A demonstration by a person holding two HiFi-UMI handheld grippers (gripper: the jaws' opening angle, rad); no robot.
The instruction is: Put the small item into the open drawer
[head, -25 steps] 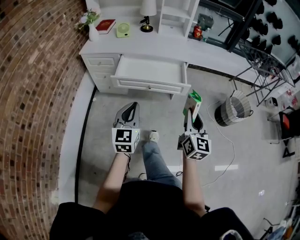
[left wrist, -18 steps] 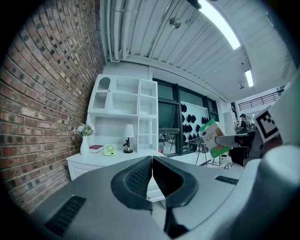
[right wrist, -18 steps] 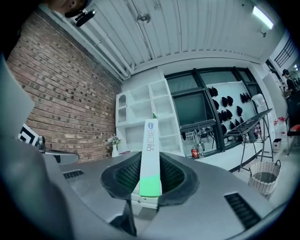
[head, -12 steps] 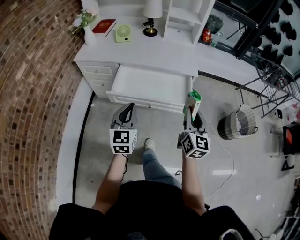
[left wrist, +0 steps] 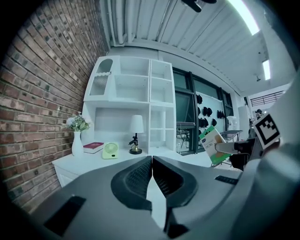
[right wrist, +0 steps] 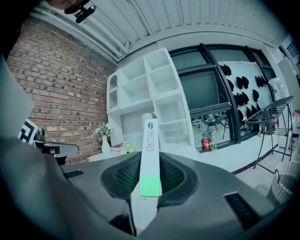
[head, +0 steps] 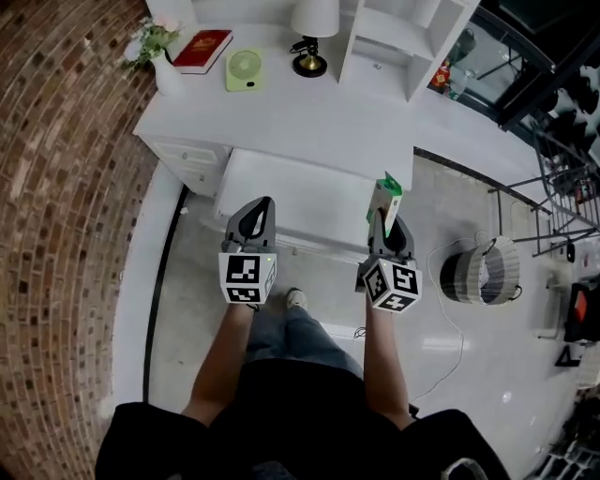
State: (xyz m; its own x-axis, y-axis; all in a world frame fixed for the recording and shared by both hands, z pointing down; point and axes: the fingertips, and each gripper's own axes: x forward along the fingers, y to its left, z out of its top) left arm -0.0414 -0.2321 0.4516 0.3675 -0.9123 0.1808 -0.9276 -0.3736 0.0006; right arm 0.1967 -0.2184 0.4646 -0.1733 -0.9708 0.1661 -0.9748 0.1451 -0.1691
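The small item is a flat white-and-green box (head: 384, 196) (right wrist: 150, 140). My right gripper (head: 387, 217) (right wrist: 150, 161) is shut on its lower end and holds it upright above the right part of the open white drawer (head: 300, 197). The box also shows at the right of the left gripper view (left wrist: 213, 144). My left gripper (head: 260, 208) (left wrist: 152, 161) hangs over the drawer's left part, its jaws pressed together with nothing between them. The drawer's inside looks bare.
The white desk (head: 309, 112) carries a lamp (head: 314, 23), a green fan (head: 244, 68), a red book (head: 202, 49), a flower vase (head: 161, 64) and a shelf unit (head: 403, 37). A brick wall (head: 66, 187) runs along the left. A wire basket (head: 487, 272) and a cable lie on the floor at right.
The person has stepped toward the desk, so the open drawer now lies under both grippers instead of ahead of them. Both grippers keep their pose and the box stays held.
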